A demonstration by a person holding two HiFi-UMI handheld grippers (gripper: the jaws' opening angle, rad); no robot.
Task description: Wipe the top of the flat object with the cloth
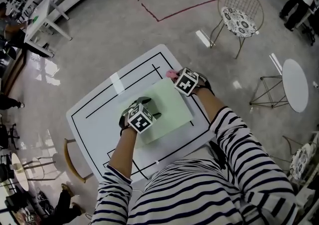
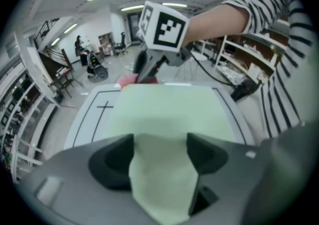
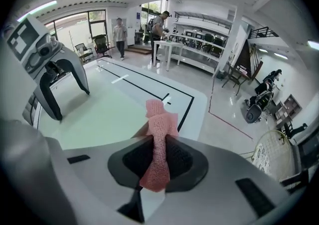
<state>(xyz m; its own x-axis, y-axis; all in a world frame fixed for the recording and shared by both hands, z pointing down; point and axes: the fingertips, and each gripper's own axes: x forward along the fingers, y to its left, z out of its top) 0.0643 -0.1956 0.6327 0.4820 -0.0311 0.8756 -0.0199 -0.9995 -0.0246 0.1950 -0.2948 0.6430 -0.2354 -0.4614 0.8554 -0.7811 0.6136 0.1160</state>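
Observation:
A pale green flat board [image 1: 167, 107] lies on the white table [image 1: 94, 119] inside its black lines. My left gripper [image 1: 135, 110] is at the board's near left corner. In the left gripper view its jaws [image 2: 159, 141] stand wide apart, and the board [image 2: 169, 112] fills the gap between them; I see no pinch on it. My right gripper [image 1: 177, 77] is at the board's far right corner, shut on a pink knitted cloth [image 1: 171, 74]. The cloth [image 3: 160, 119] sticks out past the right gripper [image 3: 159, 144] over the board's edge [image 3: 99, 114]. The left gripper [image 3: 71, 104] shows across the board.
A wire chair with a patterned cushion [image 1: 239, 17] and a round white side table [image 1: 294, 84] stand to the right. A wooden chair [image 1: 75, 159] sits at the table's near left. Red tape [image 1: 164, 17] runs on the floor. People [image 3: 119, 37] stand far off.

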